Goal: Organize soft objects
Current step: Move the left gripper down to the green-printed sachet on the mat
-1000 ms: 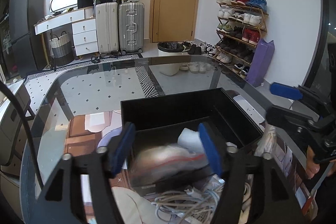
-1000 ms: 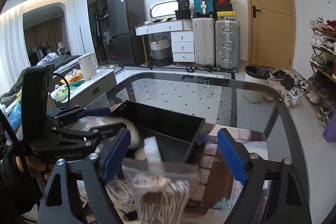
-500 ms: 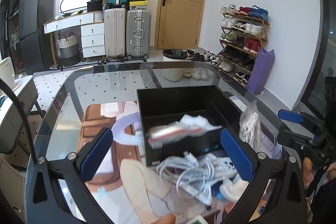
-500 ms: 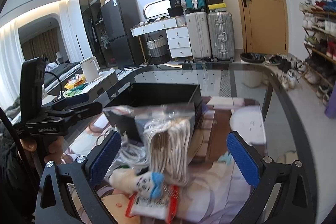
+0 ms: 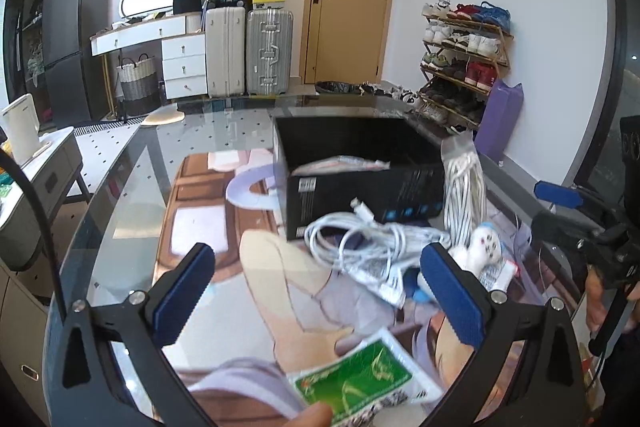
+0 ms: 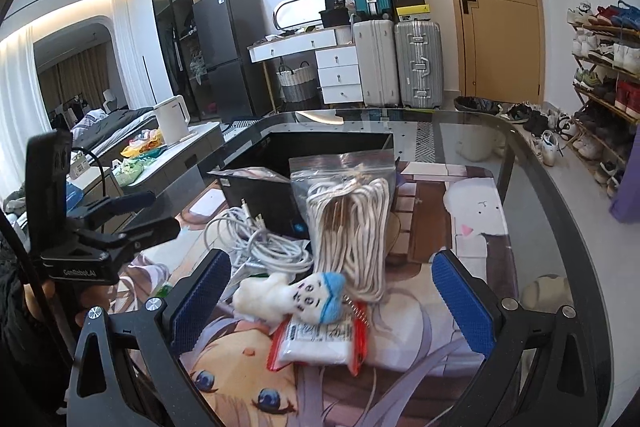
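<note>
A black box [image 5: 362, 173] stands on the glass table; a clear bag [image 5: 340, 163] lies inside it. A bagged cord bundle [image 6: 350, 223] leans on the box's front. White cables [image 5: 360, 243] lie in front of the box. A small white plush with blue cap [image 6: 298, 295] rests on a red-edged packet [image 6: 316, 345]. A green packet [image 5: 360, 383] lies near the left gripper. My left gripper [image 5: 320, 291] is open and empty, back from the box. My right gripper [image 6: 332, 299] is open and empty, with the plush between its fingers' line of sight.
A printed mat [image 6: 460, 227] covers the table under the glass. The table's curved rim [image 6: 560, 195] runs on the right. Suitcases [image 5: 248, 51], a door and a shoe rack [image 5: 464, 59] stand far behind. A side cabinet with a kettle [image 6: 172, 119] stands at the left.
My left gripper opened, left the clear bag in the box and drew back. My right gripper opened, left the cord bag leaning on the box and drew back.
</note>
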